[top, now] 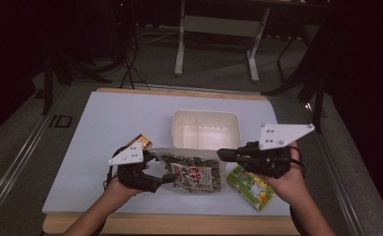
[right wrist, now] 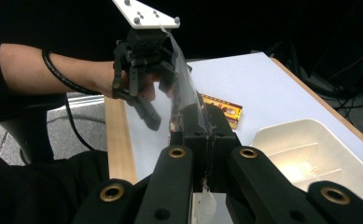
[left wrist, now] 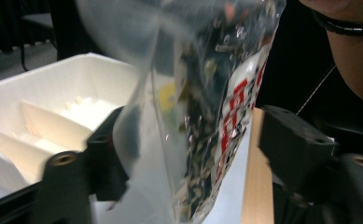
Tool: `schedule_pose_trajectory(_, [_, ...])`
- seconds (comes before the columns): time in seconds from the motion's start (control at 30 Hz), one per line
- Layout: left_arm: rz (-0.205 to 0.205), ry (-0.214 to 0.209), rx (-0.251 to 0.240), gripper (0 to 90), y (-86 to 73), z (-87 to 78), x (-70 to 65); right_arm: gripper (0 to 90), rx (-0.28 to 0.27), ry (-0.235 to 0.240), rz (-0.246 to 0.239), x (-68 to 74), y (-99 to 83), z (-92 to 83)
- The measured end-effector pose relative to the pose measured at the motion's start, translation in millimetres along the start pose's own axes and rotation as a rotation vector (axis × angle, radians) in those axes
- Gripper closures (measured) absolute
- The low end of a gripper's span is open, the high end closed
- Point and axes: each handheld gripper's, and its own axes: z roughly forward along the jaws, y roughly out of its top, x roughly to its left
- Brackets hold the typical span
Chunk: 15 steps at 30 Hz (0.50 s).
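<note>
A clear snack bag (top: 194,174) with dark contents and a red and white label is stretched between my two grippers, just above the white table top. My right gripper (top: 221,155) is shut on the bag's right edge; in the right gripper view its jaws (right wrist: 210,122) pinch the clear plastic (right wrist: 186,88). At the bag's left end is my left gripper (top: 165,178). In the left gripper view the bag (left wrist: 207,93) hangs between its jaws (left wrist: 193,135), close to one pad and with a gap to the other, so this gripper is open.
A white divided tray (top: 206,118) stands just behind the bag. A green packet (top: 250,187) lies under my right hand at the front right. A yellow and red box (top: 142,141) sits behind my left gripper. The table's wooden front edge (top: 179,223) is close.
</note>
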Motion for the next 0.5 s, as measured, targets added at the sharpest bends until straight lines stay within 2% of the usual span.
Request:
schedule_pose_trajectory(0.1, [-0.008, -0.011, -0.006, 41.3, 3.6, -0.3, 4.1, 89.7, -0.004, -0.006, 0.0, -1.0, 0.3, -1.3])
schedule_pose_trajectory(0.2, [-0.023, -0.038, -0.006, 43.4, 6.9, -0.5, 7.3, 89.7, -0.008, -0.003, 0.003, -1.3, 0.5, -2.1])
schedule_pose_trajectory(0.23, [-0.008, -0.044, -0.002, 45.8, 8.3, -0.8, 7.8, 89.7, -0.008, 0.0, 0.004, -1.5, 0.6, -2.6])
schedule_pose_trajectory(0.27, [-0.008, -0.044, -0.002, 53.5, 8.3, -0.8, 7.8, 89.7, -0.008, 0.0, 0.004, -1.5, 0.6, -2.6])
schedule_pose_trajectory(0.3, [0.007, -0.066, 0.009, 60.0, 9.9, -0.1, 7.6, 89.7, -0.008, -0.001, 0.0, -1.3, 0.7, -3.1])
schedule_pose_trajectory(0.37, [0.028, -0.07, 0.016, 62.3, 10.3, 0.6, 7.1, 89.7, -0.002, -0.015, -0.007, 0.0, 1.1, -3.6])
schedule_pose_trajectory(0.47, [0.039, -0.113, 0.032, 66.4, 10.6, 1.5, 8.1, 89.7, 0.002, -0.028, -0.012, -0.4, 1.1, -5.2])
schedule_pose_trajectory(0.5, [0.056, -0.126, 0.029, 66.4, 10.2, 1.5, 8.0, 89.7, 0.002, -0.028, -0.012, -0.4, 1.1, -5.2])
